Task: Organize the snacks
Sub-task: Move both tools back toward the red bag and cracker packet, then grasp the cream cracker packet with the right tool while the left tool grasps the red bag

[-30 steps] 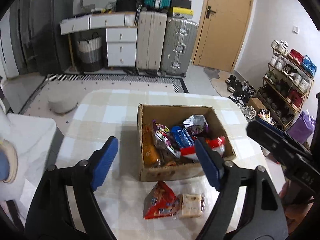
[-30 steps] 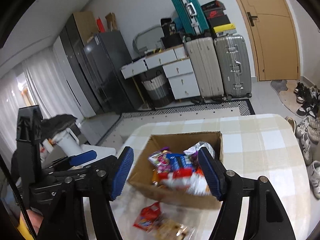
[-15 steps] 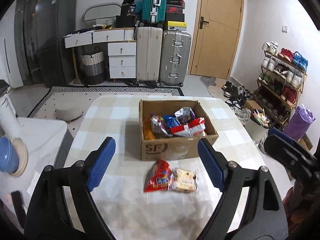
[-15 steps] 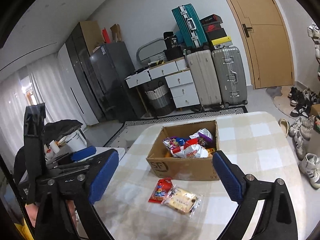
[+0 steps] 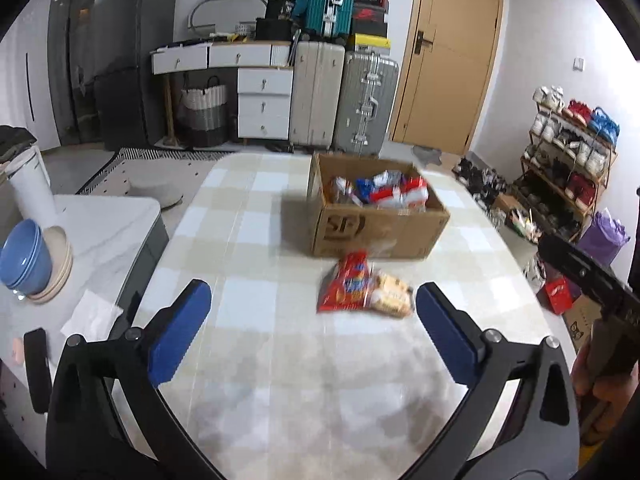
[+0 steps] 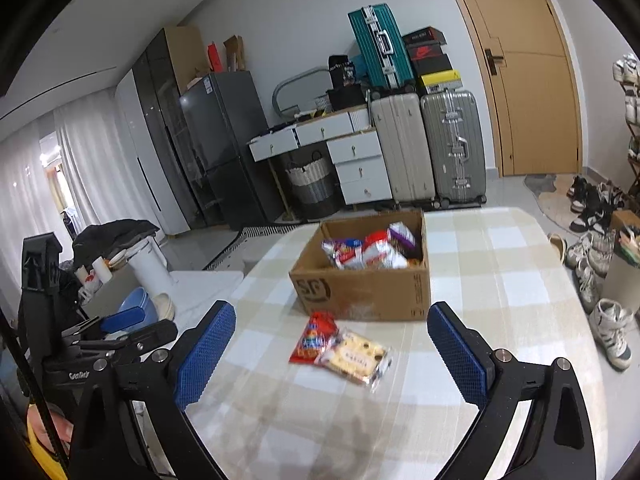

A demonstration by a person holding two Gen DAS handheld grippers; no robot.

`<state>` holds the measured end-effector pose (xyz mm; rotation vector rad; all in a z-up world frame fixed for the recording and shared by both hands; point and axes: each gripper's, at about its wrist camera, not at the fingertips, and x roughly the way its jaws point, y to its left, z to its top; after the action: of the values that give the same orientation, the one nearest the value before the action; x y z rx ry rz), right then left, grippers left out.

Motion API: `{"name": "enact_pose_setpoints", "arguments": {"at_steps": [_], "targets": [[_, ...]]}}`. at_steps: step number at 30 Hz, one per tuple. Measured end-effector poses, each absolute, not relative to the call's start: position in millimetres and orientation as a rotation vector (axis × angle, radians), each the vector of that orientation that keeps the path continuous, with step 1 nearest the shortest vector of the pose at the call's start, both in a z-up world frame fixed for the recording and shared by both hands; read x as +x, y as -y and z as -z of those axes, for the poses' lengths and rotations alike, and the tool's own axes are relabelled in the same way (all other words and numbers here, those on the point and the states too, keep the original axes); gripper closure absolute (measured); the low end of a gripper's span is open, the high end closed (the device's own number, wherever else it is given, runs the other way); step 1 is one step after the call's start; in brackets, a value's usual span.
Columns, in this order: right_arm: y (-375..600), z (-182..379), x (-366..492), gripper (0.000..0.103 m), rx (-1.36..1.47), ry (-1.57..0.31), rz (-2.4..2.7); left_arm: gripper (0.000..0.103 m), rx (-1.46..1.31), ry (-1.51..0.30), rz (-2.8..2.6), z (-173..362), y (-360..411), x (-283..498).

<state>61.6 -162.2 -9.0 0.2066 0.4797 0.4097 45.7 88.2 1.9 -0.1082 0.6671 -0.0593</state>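
Note:
An open cardboard box (image 5: 376,232) (image 6: 360,288) stands on the checked table (image 5: 260,360), holding several snack packets (image 5: 380,192) (image 6: 368,250). Just in front of it lie a red snack packet (image 5: 348,284) (image 6: 314,338) and a clear pack of biscuits (image 5: 394,300) (image 6: 354,356), touching each other. My left gripper (image 5: 312,295) hovers over the table short of these two, its jaws opening with nothing between them. My right gripper (image 6: 331,313) stands open and empty, also short of the packets.
A low white counter (image 5: 112,224) at the left carries blue bowls (image 5: 24,260), a tissue and a dark phone. Suitcases (image 5: 340,96) and drawers line the far wall. A shoe rack (image 5: 568,160) and shoes lie past the table's right edge.
Both grippers have pulled back from above the box towards the near side of the table. Their jaws have spread wider. The two packets in front of the box stay put.

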Motion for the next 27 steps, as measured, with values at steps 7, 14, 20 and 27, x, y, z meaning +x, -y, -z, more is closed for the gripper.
{"name": "enact_pose_setpoints", "arguments": {"at_steps": [7,14,20,27], "targets": [[156.2,44.9,71.0,0.004,0.222,-0.576,-0.430,0.001,-0.082,-0.745,0.066,31.2,-83.3,54.1],[147.6,91.9,118.2,0.004,0.298,-0.740,-0.458,0.001,-0.074,-0.824,0.095,56.9,-70.2,93.9],[135.7,124.9,170.3,0.004,0.289,-0.853,-0.424,0.001,-0.081,-0.867,0.081,72.9,-68.7,137.2],[119.6,149.9,212.8,0.005,0.262,-0.948,-0.407,0.001,-0.091,-0.912,0.056,90.6,-74.8,183.6]]}}
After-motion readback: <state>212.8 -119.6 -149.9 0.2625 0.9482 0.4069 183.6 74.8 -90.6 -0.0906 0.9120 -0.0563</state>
